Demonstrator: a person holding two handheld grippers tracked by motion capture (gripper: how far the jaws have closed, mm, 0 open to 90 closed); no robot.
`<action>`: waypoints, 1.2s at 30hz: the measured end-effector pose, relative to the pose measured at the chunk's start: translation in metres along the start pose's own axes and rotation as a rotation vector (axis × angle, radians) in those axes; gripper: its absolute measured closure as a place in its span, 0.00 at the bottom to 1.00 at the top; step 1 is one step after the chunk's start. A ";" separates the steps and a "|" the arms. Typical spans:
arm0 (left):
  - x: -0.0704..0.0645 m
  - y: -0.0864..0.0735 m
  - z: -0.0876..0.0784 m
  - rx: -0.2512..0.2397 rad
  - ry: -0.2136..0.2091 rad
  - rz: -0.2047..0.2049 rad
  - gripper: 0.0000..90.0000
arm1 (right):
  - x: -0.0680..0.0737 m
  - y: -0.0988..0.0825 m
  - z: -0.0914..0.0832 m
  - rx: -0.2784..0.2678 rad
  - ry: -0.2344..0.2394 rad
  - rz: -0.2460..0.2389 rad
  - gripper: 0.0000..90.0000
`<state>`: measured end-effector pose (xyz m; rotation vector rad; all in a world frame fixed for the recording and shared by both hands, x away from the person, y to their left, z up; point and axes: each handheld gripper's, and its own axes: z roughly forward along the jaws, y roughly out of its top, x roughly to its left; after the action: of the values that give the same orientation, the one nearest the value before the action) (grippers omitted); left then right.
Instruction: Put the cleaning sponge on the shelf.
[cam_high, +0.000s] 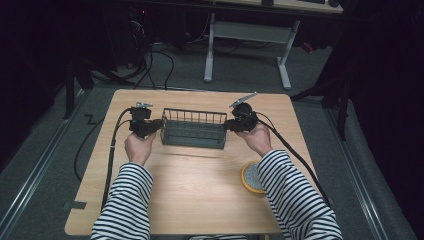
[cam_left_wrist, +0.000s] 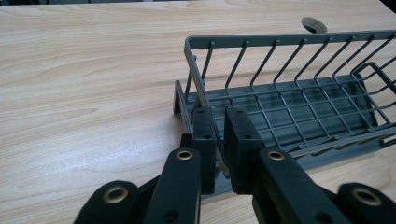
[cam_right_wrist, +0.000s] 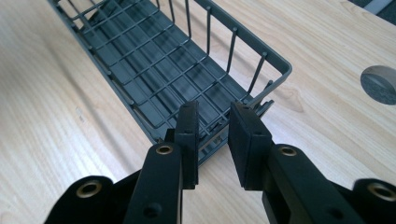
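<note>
A dark grey wire rack (cam_high: 193, 129) stands lengthwise across the middle of the wooden table (cam_high: 190, 185). My left gripper (cam_high: 159, 125) is at the rack's left end. In the left gripper view its jaws (cam_left_wrist: 220, 116) are nearly together, pinching the rack's (cam_left_wrist: 289, 107) end wire. My right gripper (cam_high: 227, 124) is at the rack's right end. In the right gripper view its jaws (cam_right_wrist: 212, 109) stand apart, astride the end wall of the rack (cam_right_wrist: 154, 60), with a visible gap on each side. The rack holds nothing.
A round yellow-rimmed object (cam_high: 252, 177) lies at the front right beside the right sleeve. A grey cable hole (cam_right_wrist: 379, 84) is set into the tabletop behind the rack. Cables trail off both grippers toward the table's sides. A white desk frame (cam_high: 210, 50) stands beyond the table.
</note>
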<state>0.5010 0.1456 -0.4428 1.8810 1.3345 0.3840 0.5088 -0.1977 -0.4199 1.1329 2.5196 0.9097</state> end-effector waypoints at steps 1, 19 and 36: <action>-0.001 -0.001 -0.001 0.004 -0.001 0.007 0.93 | 0.001 -0.001 -0.001 0.001 0.003 -0.006 0.82; -0.011 -0.016 -0.016 0.016 -0.043 0.043 0.93 | 0.026 -0.029 -0.024 -0.007 0.040 -0.065 0.82; -0.024 -0.037 -0.033 -0.004 -0.067 0.053 0.92 | 0.038 -0.049 -0.040 -0.008 0.077 -0.066 0.82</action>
<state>0.4460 0.1436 -0.4442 1.9124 1.2413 0.3470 0.4366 -0.2123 -0.4182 1.0245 2.5950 0.9623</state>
